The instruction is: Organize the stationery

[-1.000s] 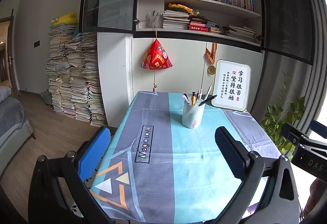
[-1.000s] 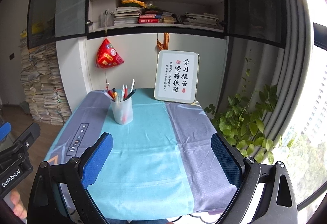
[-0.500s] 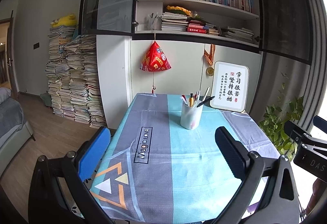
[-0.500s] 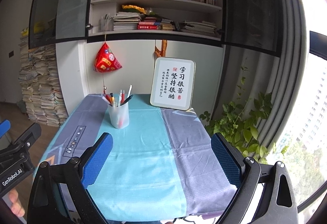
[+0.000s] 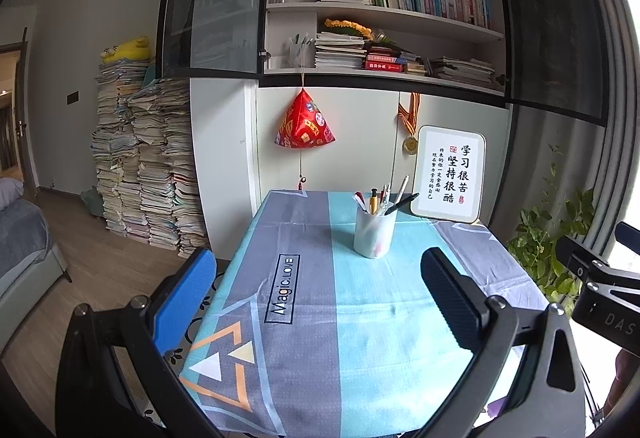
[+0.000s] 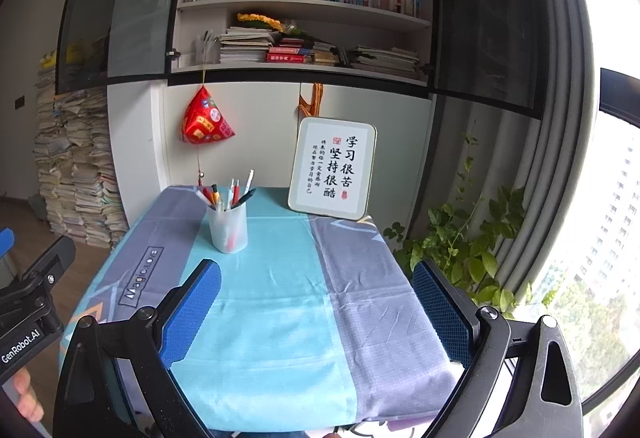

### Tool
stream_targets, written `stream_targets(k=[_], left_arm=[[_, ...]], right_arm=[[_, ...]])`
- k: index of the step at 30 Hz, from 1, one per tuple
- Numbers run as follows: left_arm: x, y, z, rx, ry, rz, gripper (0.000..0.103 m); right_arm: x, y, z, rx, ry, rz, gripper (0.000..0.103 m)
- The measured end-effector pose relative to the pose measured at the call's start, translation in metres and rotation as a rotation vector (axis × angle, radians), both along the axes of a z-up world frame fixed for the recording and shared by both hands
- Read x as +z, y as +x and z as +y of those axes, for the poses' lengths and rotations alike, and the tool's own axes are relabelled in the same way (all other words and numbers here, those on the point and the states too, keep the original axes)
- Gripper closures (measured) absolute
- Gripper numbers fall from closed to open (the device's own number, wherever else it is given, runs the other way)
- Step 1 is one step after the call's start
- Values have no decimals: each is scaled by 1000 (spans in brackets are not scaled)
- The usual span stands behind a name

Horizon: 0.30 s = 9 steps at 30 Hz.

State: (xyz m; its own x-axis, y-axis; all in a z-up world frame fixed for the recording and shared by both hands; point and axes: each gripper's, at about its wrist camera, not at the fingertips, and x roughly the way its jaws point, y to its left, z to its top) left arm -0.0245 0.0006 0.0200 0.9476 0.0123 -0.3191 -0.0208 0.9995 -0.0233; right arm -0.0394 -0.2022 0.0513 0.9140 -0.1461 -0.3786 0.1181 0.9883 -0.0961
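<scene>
A translucent white pen cup point(image 5: 375, 235) holding several pens point(image 5: 384, 198) stands upright toward the back of the table; it also shows in the right wrist view point(image 6: 227, 228). My left gripper point(image 5: 320, 280) is open and empty, held above the near edge of the table, well short of the cup. My right gripper point(image 6: 316, 292) is open and empty, also near the front edge, with the cup ahead and to its left. No loose stationery shows on the cloth.
A blue and grey tablecloth point(image 5: 320, 318) covers the table. A framed calligraphy sign point(image 5: 450, 174) leans at the back right. A red pyramid ornament point(image 5: 304, 126) hangs above the back edge. Book stacks point(image 5: 140, 166) stand left, a plant point(image 6: 472, 246) right.
Both grippers have drawn back and tilted up a little, so the cup and table sit lower and farther in both views. Both stay open and empty.
</scene>
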Motion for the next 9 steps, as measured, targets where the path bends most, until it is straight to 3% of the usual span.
stream_targets(k=[9], left_arm=[[1,-3,0,8,3,-1,1]], right_arm=[[-1,-1,0,8,4,6,6]])
